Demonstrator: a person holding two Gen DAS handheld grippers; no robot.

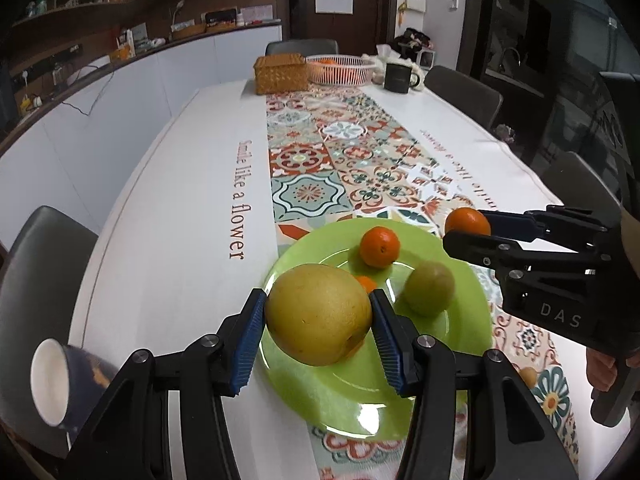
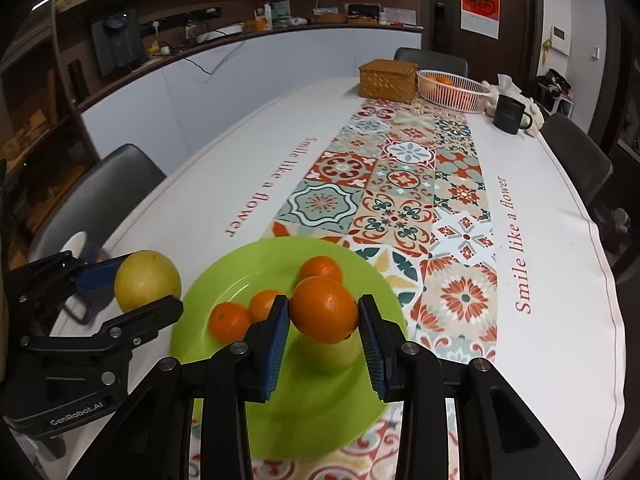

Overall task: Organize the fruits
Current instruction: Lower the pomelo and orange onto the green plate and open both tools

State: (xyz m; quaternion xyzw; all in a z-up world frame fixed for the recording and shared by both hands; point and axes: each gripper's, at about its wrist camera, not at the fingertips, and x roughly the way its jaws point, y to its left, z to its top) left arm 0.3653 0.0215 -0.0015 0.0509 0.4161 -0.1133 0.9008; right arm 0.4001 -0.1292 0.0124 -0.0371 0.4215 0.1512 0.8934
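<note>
My left gripper (image 1: 318,320) is shut on a large yellow grapefruit (image 1: 319,314) and holds it over the near left rim of the green plate (image 1: 460,340). My right gripper (image 2: 323,322) is shut on an orange (image 2: 324,308) above the plate (image 2: 208,312). On the plate lie a mandarin (image 1: 379,247), a green pear (image 1: 429,288) and another mandarin half hidden behind the grapefruit (image 1: 366,282). The right wrist view shows three mandarins on the plate (image 2: 229,320) (image 2: 263,305) (image 2: 321,269) and the pear (image 2: 334,354) under the orange. The grapefruit (image 2: 147,280) shows at left there.
The plate sits on a patterned runner (image 1: 340,152) on a white tablecloth. A tipped dark mug (image 1: 60,384) lies near the left edge. At the far end stand a wicker box (image 1: 280,73), a pink basket (image 1: 340,69) with oranges and a dark mug (image 1: 398,76). Chairs surround the table.
</note>
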